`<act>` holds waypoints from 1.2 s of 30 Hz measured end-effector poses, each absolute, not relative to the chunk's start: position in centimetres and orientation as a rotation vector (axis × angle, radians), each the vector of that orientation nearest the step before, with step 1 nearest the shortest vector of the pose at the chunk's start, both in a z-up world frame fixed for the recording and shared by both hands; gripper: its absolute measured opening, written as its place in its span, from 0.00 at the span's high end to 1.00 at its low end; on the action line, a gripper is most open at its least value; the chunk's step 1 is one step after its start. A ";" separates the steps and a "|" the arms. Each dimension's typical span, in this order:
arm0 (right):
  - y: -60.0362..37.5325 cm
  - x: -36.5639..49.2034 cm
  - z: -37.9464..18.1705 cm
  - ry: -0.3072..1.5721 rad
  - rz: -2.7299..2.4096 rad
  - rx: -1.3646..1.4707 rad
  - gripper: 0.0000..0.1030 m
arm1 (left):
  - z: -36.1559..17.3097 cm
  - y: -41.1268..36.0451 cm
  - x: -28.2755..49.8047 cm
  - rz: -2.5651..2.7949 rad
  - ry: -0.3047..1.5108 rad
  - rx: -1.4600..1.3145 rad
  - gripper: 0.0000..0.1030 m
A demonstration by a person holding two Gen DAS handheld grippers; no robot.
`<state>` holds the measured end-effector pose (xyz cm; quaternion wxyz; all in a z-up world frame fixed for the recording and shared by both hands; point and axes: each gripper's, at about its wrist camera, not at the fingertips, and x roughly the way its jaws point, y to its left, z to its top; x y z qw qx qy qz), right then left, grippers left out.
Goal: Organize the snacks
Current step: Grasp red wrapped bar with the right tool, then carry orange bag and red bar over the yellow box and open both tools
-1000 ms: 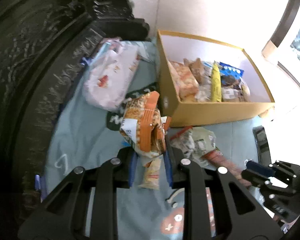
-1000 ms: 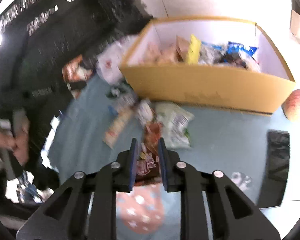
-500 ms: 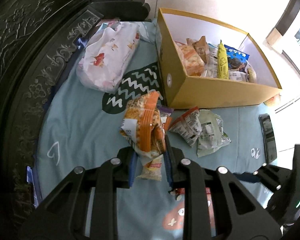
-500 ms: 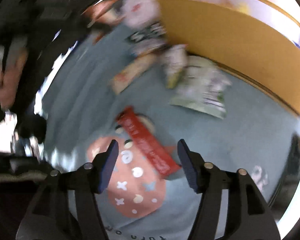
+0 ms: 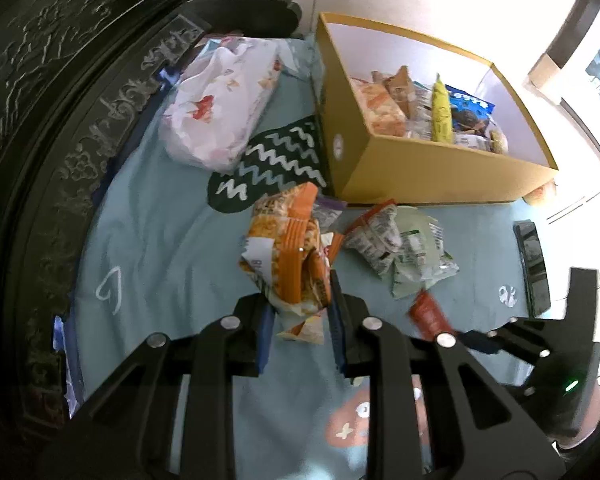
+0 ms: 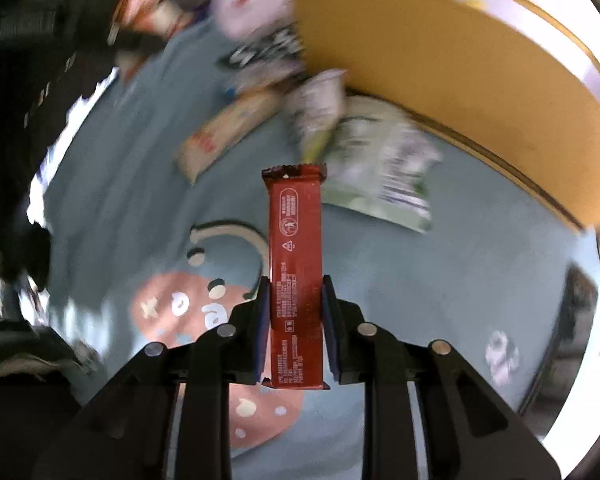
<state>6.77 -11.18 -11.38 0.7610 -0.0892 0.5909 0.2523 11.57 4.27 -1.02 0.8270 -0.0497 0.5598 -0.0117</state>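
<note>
My left gripper point(image 5: 300, 308) is shut on an orange snack bag point(image 5: 288, 248), holding it by its lower end above the blue cloth. A small orange-white packet point(image 5: 304, 328) lies under it. My right gripper point(image 6: 294, 300) is shut on a red snack bar point(image 6: 296, 240), which sticks out forward between the pads. In the left wrist view the red bar point(image 5: 428, 316) and right gripper point(image 5: 476, 342) show at the lower right. The yellow cardboard box point(image 5: 420, 172) stands beyond with several snacks inside.
Green-and-white packets point(image 5: 416, 252) lie in front of the box, and a beige bar point(image 6: 224, 132) lies left of them. A white floral bag point(image 5: 220, 108) sits at the back left. A dark phone point(image 5: 534, 264) lies at the right. Dark carved wood point(image 5: 60, 120) borders the cloth.
The right gripper stood open over the red bar lying on the cloth, then came down and shut on it. The left gripper kept its hold on the orange bag.
</note>
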 end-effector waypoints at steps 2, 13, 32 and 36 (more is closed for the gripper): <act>-12.5 6.7 -10.9 1.267 0.515 -0.153 0.77 | -0.8 3.7 11.6 -0.040 1.185 -0.094 0.77; -17.5 9.4 -5.0 1.109 0.324 0.038 0.77 | 2.3 -0.8 13.1 -0.157 1.115 -0.028 0.77; -21.8 21.7 2.4 0.903 0.193 0.139 0.76 | 4.3 -5.7 26.6 -0.184 1.050 -0.046 0.77; -23.6 24.1 0.5 0.894 0.109 0.237 0.65 | 2.5 -6.8 29.3 -0.168 1.065 -0.047 0.26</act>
